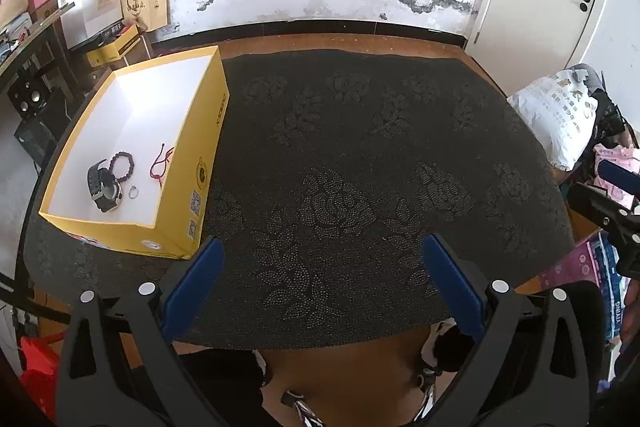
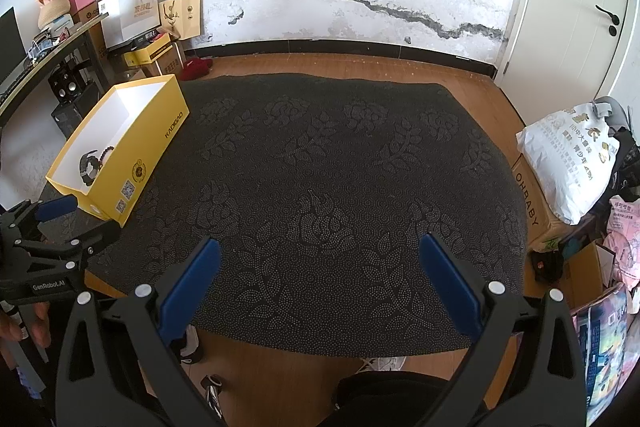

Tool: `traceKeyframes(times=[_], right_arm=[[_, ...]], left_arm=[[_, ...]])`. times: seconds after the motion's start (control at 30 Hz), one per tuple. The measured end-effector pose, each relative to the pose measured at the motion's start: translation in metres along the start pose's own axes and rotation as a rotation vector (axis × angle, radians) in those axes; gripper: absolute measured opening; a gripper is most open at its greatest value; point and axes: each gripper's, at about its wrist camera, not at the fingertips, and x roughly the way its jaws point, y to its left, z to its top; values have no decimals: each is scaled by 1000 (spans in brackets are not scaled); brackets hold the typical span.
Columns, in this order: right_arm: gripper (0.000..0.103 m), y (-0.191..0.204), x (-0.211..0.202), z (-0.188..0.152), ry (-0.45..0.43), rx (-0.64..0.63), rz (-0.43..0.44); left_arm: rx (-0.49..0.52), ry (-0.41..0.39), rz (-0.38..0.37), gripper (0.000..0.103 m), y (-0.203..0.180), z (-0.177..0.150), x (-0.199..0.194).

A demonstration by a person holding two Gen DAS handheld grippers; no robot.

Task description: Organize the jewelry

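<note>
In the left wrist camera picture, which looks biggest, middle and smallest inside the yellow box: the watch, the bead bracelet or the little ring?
Largest to smallest, as they look in the left wrist view:
1. Watch
2. Bead bracelet
3. Ring
They lie close together in the yellow box, so nearness hardly changes the order.

I see a bench (image 1: 360,155) covered by a dark floral-patterned cloth (image 1: 400,211). A yellow box (image 1: 200,163) sits on it at the left of the frame.

Dark floral mat (image 2: 320,187) on wood floor (image 2: 472,83), cracked wall (image 2: 360,11) behind.
</note>
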Motion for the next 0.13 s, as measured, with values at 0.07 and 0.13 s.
traceKeyframes(times=[0.07,0.13], right_arm=[[96,-2,2,0,4,1,0],[96,-2,5,-1,10,1,-2]], left_arm=[[3,2,9,97,0,-1,1],[-3,8,7,97,2,-1,4]])
